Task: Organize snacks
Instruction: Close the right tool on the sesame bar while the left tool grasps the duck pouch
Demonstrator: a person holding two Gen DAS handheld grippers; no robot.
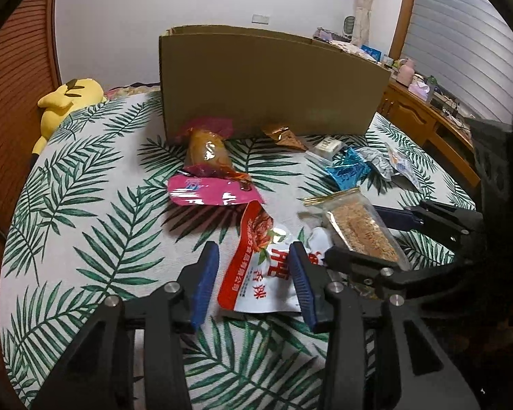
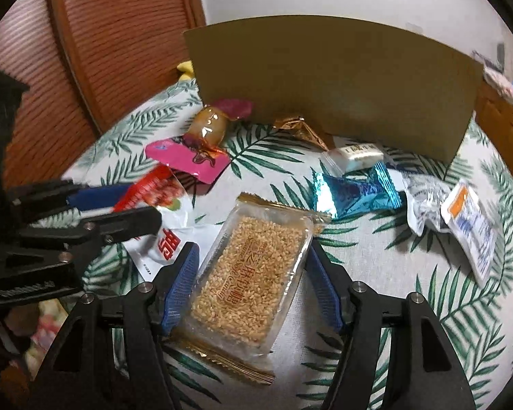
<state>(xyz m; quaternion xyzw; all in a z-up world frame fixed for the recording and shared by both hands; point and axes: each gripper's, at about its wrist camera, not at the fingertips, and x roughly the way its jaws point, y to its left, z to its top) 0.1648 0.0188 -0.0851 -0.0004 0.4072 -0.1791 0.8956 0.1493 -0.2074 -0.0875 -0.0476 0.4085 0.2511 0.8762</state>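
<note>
Right gripper [image 2: 253, 283] open around sesame bar [image 2: 253, 280], long axis toward upper right; left gripper [image 1: 253, 283] open around red-white pouch [image 1: 256, 270], lower centre.

The room was dimly and evenly lit, with soft shadows under the wrappers on the bed [image 1: 85, 177]. Glare glinted off the pink packet [image 1: 208, 193] and blue foil packet [image 2: 355, 193]. Both fisheye views bowed the cardboard box [image 1: 266, 82] and darkened at the corners. The right wrist view was blurred near its right edge.
</note>
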